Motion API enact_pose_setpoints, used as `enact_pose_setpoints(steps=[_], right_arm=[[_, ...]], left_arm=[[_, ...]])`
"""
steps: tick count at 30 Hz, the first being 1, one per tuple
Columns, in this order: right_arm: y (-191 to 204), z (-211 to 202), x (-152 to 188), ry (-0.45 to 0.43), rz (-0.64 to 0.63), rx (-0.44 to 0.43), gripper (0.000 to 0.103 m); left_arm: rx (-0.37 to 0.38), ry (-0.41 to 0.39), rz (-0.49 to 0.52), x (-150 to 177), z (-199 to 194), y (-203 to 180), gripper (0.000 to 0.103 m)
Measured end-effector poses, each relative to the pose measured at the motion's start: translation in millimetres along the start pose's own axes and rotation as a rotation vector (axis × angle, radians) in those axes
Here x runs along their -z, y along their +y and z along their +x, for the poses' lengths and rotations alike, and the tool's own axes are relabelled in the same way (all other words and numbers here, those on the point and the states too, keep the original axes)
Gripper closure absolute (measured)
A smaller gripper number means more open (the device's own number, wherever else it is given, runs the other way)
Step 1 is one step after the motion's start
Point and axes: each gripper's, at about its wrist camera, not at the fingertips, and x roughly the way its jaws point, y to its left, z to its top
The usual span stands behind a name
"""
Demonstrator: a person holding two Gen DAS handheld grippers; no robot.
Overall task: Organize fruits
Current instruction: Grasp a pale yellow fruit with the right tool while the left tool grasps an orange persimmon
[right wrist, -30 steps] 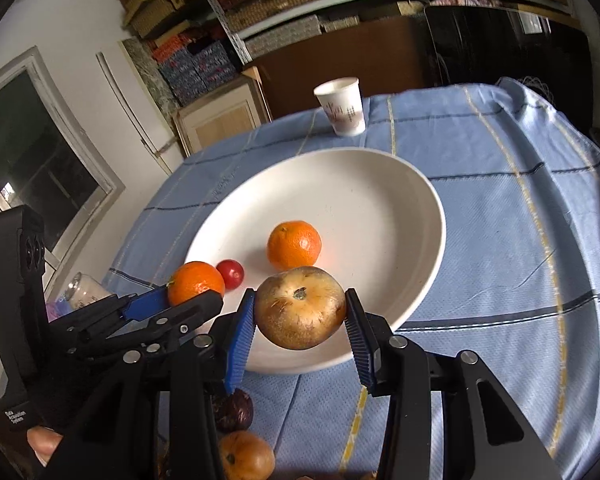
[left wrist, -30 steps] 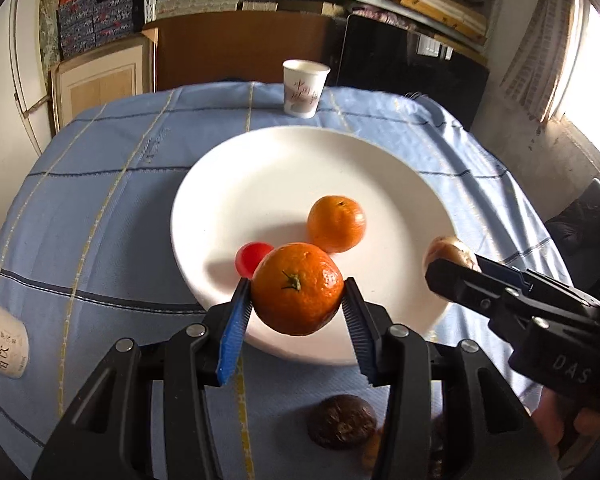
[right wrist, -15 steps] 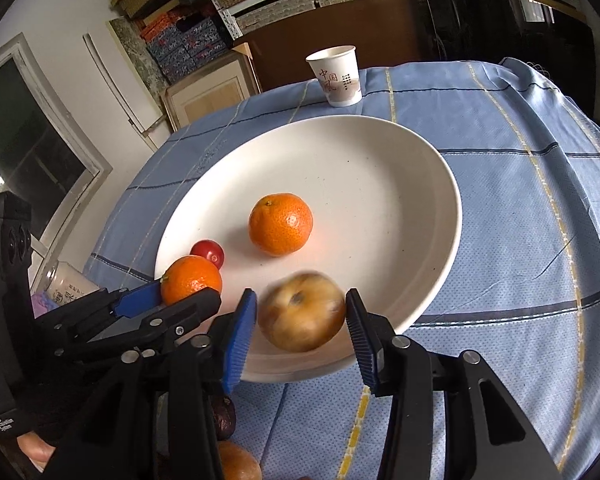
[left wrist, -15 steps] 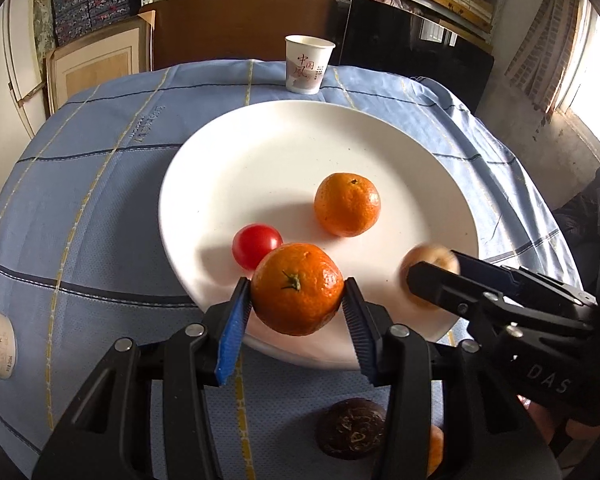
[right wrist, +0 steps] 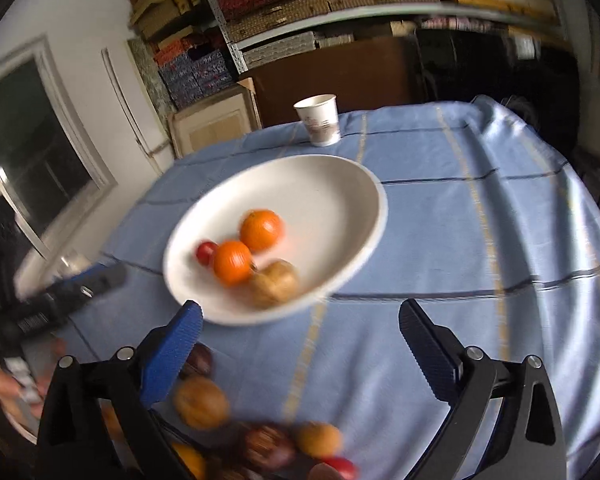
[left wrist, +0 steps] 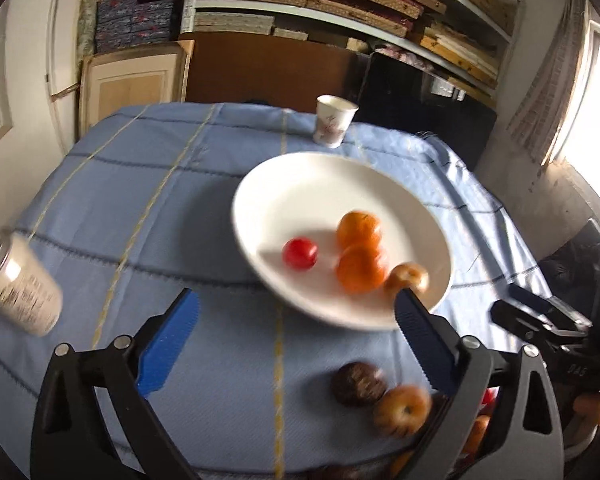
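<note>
A white plate on the blue tablecloth holds two oranges, a small red tomato and a brown-yellow fruit. My left gripper is open and empty, pulled back in front of the plate. My right gripper is open and empty, near the plate's front rim. More fruit lies near the table's front edge: a dark round one and a yellowish one, with several others.
A paper cup stands behind the plate. A white can lies at the left. The right gripper shows at the right edge of the left wrist view. Shelves and boxes stand behind the table.
Both grippers opened and let go: the orange and the brown-yellow fruit now lie on the plate. Both grippers pulled back and up from the plate.
</note>
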Motion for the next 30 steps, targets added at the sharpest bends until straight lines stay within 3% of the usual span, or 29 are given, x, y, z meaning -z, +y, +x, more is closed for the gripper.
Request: enact_pose_setpoints(steps=[4,11,15,18,20,25,30], right_arm=[[-1.2,-11.4,19.6,-0.023,-0.113,0.090,0.004],[-27.0,-49.9,38.5,-0.040,-0.048,-0.075,0.004],[-37.2,-57.6,64.7,0.021,-0.041,-0.135,0.004],[-42.1,-60.4,78.0,0.079,-0.047,-0.257,0.014],[-42.4,-63.4,83.4,0.101,-0.077,-0.291,0.019],[-35.1,-59.4,94.4,0.160,-0.139,-0.267,0.041],[-27.4,-50.1,102.5,0.206,-0.197,-0.205,0.044]], left_arm=[[-0.037,0.015,0.031,29.0,-12.8,6.3,0.007],[0.004,0.025,0.076,85.3,-47.2,9.3,0.005],[0.038,0.038,0.095,108.4,-56.2,11.4,0.005],[0.083,0.035,0.087,119.9,-64.1,14.8,0.005],[0.098,0.018,0.087,123.9,-70.2,15.4,0.005],[0.105,0.003,0.114,126.1,-74.4,10.8,0.005],[0.098,0.006,0.148,128.4,-72.8,4.1,0.005]])
